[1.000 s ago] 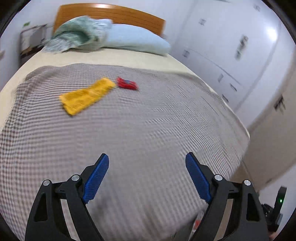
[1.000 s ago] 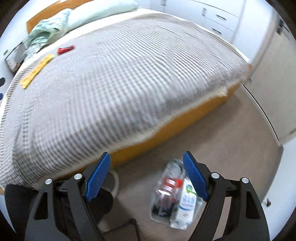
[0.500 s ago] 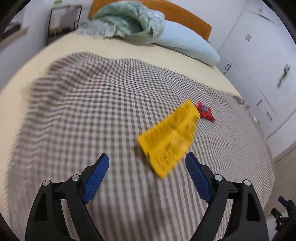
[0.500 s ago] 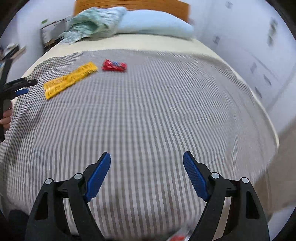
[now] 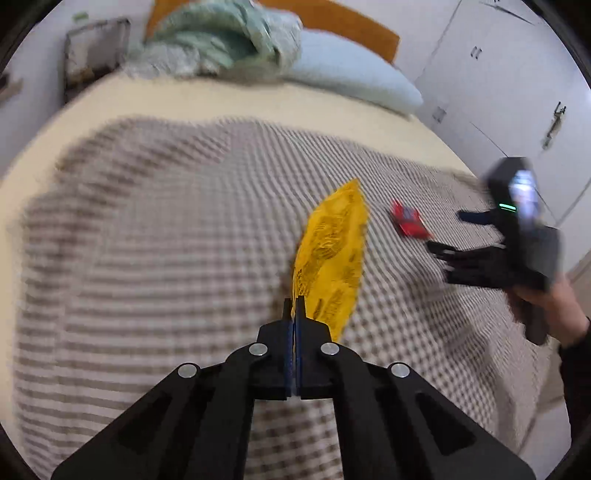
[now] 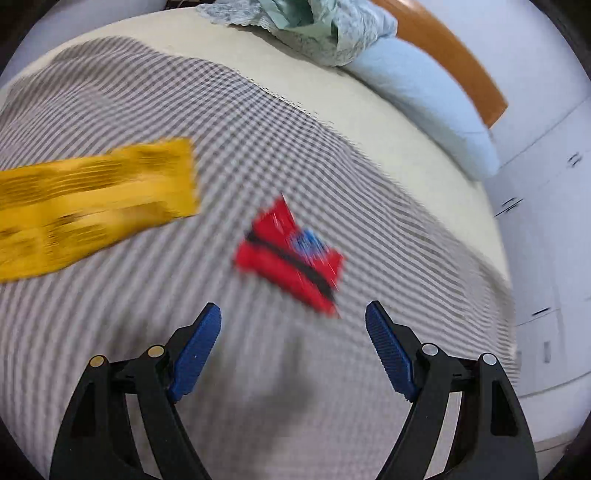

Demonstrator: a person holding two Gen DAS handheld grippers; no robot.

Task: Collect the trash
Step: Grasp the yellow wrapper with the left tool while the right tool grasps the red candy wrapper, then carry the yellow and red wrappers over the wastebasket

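A yellow wrapper (image 5: pixel 330 254) lies on the checked blanket (image 5: pixel 155 240), and my left gripper (image 5: pixel 294 306) is shut on its near end, the jaws pressed together. The same yellow wrapper (image 6: pixel 92 199) shows blurred at the left of the right wrist view. A small red wrapper (image 5: pixel 408 223) lies to the right of the yellow one. My right gripper (image 6: pixel 293 325) hovers open just short of the red wrapper (image 6: pixel 291 254), nothing between its blue pads. In the left wrist view the right gripper (image 5: pixel 448 234) comes in from the right, held by a hand (image 5: pixel 554 310).
A pale blue pillow (image 5: pixel 351 81) and a crumpled green blanket (image 5: pixel 221 40) lie at the wooden headboard (image 5: pixel 351 22). White wardrobe doors (image 5: pixel 509 85) stand to the right of the bed. A bedside stand (image 5: pixel 92 51) is at the far left.
My left gripper has closed on the near end of the yellow wrapper. My right gripper swept from the floor beside the bed across the blanket to the red wrapper, rolling as it went.
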